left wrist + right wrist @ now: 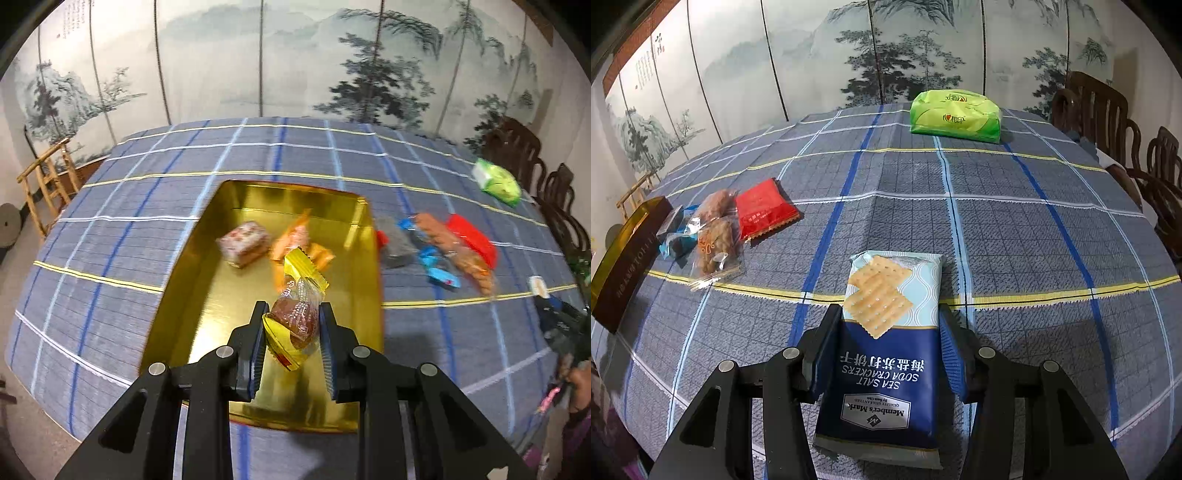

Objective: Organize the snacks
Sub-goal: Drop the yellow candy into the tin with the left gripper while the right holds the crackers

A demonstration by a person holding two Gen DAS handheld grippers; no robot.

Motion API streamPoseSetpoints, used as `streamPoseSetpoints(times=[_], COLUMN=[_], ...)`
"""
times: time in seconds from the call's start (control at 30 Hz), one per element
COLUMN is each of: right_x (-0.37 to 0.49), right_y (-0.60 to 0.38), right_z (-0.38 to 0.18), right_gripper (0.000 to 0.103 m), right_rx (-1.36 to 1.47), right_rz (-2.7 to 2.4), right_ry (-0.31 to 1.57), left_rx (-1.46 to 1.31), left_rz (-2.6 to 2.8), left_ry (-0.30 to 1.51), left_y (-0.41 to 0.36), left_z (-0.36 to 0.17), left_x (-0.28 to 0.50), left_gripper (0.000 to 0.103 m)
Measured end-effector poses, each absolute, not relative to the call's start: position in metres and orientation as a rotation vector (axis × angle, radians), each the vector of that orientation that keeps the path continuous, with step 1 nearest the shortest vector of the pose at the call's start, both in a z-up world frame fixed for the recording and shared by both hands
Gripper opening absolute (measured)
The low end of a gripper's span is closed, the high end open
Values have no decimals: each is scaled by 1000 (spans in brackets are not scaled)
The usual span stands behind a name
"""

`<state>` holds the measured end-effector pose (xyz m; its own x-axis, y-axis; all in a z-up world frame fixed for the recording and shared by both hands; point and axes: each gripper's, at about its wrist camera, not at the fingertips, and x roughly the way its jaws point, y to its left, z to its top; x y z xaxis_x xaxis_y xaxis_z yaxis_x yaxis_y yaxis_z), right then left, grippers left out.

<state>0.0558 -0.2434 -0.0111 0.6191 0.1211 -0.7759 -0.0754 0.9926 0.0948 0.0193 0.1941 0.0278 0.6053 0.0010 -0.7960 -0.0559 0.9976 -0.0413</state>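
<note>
My left gripper (291, 325) is shut on a yellow-wrapped brown pastry (295, 321) and holds it over the gold tin box (177, 295). Inside the box lie a pink wrapped cake (242, 243) and orange wrapped snacks (295, 240). My right gripper (886, 332) has its jaws on both sides of a blue Sea Salt Soda Crackers packet (882, 354) lying on the plaid tablecloth; the fingers look slightly apart from its edges. The box also shows in the right wrist view (624, 258) at far left.
Loose snacks lie right of the box: a red packet (762, 212), clear-wrapped brown pastries (714, 236), blue-wrapped sweets (674, 236). A green tissue pack (955, 116) sits at the far side. Wooden chairs (1145, 147) stand at the right; a painted screen stands behind.
</note>
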Motion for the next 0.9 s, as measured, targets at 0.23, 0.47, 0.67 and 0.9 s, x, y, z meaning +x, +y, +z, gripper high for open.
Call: streamPoseSetpoints(times=[0.23,0.47,0.67,0.9], right_x=[56,56,56,56], right_y=[-243,-242,-241,-241], right_z=[-12,-12,-12,-12], right_gripper=[52,52,52,52], right_rx=[51,45,42,42], right_rz=[110,108,106,106], right_ry=[897,898,898,898], left_rx=[-35,-10,12,14], left_rz=[75,102,122,136], left_ry=[933,943,950,966], left_y=[211,222,228,234], left_z=[11,-2,-9,-17], left_x=[32,41,46,50], left_gripper=[23,23,23,23])
